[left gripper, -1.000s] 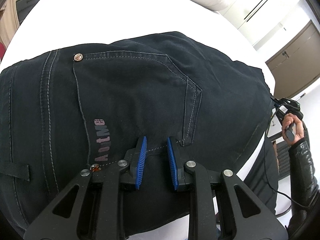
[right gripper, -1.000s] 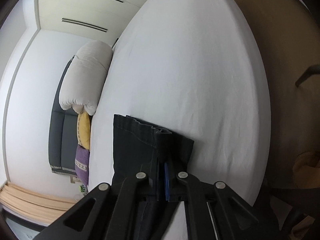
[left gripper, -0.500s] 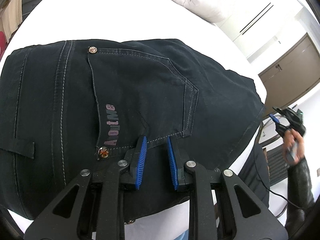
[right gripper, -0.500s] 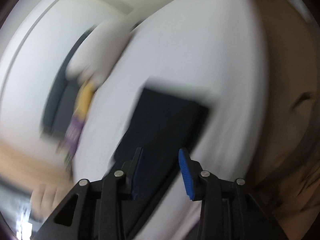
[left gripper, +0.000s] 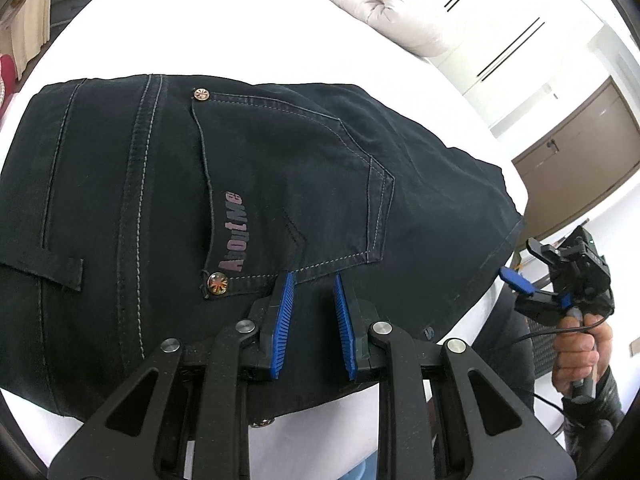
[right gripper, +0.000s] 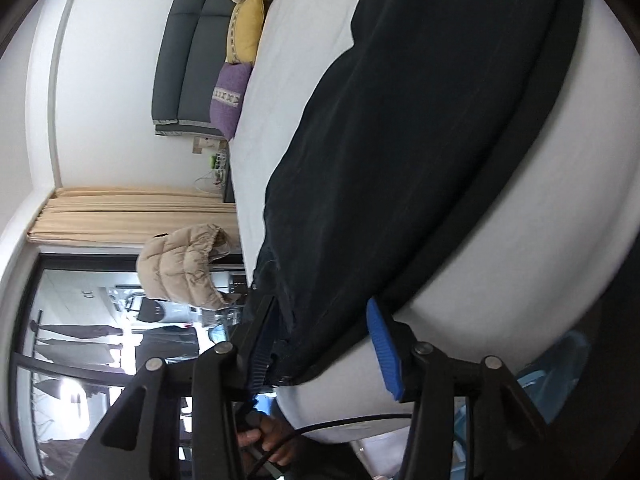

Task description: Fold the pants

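Dark navy pants (left gripper: 248, 200) lie folded flat on the white bed (left gripper: 224, 36), back pocket with a pink logo facing up. My left gripper (left gripper: 312, 280) is open and empty, hovering just above the pocket's lower seam near the bed's front edge. My right gripper (left gripper: 528, 268) shows at the right of the left wrist view, open and held off the bed's corner. In the right wrist view the right gripper (right gripper: 320, 312) is open and empty, with the pants (right gripper: 420, 140) stretching away in front of it on the bed (right gripper: 560, 260).
A white duvet (left gripper: 392, 12), a yellow pillow (right gripper: 244, 28) and a purple pillow (right gripper: 228, 96) lie at the bed's head. A brown cabinet (left gripper: 576, 148) stands beyond the bed. A beige puffer jacket (right gripper: 180, 268) hangs by the curtain (right gripper: 132, 216).
My right gripper let go of the pant-leg end, opened, and swung off the bed's edge, turning back toward the pants. My left gripper drew back slightly, staying open.
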`<state>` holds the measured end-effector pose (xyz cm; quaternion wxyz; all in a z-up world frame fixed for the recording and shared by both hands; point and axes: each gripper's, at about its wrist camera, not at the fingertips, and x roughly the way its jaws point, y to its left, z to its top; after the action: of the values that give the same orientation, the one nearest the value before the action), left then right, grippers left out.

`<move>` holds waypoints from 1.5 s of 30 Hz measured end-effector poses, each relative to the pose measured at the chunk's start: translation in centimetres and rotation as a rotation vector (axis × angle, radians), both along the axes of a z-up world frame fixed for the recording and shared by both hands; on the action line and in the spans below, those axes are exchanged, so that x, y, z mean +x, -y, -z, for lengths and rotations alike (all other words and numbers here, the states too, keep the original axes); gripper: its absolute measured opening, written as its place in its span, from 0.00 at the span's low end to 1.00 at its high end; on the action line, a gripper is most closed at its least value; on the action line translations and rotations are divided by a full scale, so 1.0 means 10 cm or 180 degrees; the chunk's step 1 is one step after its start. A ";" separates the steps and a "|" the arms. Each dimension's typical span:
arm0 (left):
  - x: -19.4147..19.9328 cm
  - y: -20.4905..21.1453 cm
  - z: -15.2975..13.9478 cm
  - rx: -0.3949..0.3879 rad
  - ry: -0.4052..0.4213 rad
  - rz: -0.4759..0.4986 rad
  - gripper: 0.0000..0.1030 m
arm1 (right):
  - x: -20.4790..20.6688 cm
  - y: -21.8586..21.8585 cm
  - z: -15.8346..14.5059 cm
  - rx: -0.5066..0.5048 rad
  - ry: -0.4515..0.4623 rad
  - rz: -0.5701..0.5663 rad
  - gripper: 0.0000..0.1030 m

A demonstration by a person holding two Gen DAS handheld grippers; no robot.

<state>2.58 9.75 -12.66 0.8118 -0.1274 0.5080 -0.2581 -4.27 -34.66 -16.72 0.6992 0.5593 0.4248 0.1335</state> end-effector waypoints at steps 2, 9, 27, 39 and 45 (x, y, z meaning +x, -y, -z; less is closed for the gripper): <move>0.00 0.00 0.00 0.0013 0.0004 -0.0007 0.20 | 0.03 -0.03 0.05 0.0021 -0.0075 0.0015 0.49; 0.01 0.03 -0.03 0.0032 0.0014 -0.0010 0.20 | 0.10 -0.08 0.18 0.0139 -0.0198 0.0041 0.47; -0.07 0.15 -0.05 0.0183 0.0017 0.0036 0.20 | -0.05 -0.07 0.25 -0.0089 -0.0167 -0.0072 0.09; -0.04 0.16 -0.04 0.0251 0.0007 0.0024 0.20 | -0.11 0.90 0.29 -0.0044 -0.0102 0.0823 0.03; -0.01 0.20 -0.02 0.0279 -0.0001 0.0037 0.20 | -0.26 0.99 0.39 0.0157 0.0010 0.0880 0.07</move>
<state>2.45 7.71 -12.48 0.8150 -0.0888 0.5197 -0.2403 -6.89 -44.55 -20.64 0.6977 0.6293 0.3391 0.0471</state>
